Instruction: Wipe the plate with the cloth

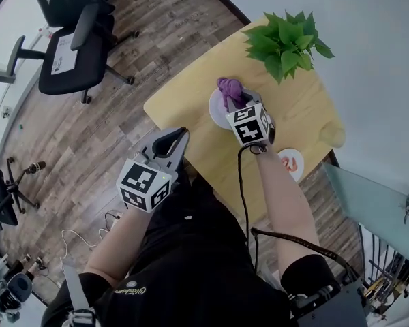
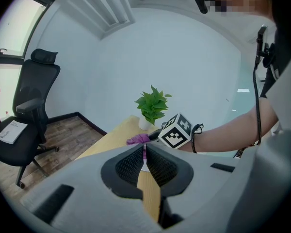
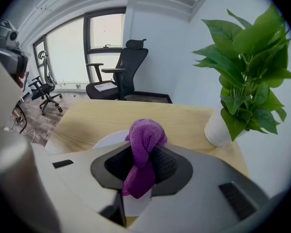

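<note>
A white plate lies on the wooden table in the head view. Over it, my right gripper is shut on a purple cloth, bunched above the jaws. In the right gripper view the purple cloth hangs pinched between the black pads, with the white plate just beneath. My left gripper is held at the table's near-left edge, away from the plate, shut with nothing in it. From the left gripper view my left gripper has its pads meeting, and the purple cloth shows beyond them.
A potted green plant stands at the table's far end, close behind the plate. A small dish with something orange sits near the table's right edge. A black office chair is on the wooden floor to the left.
</note>
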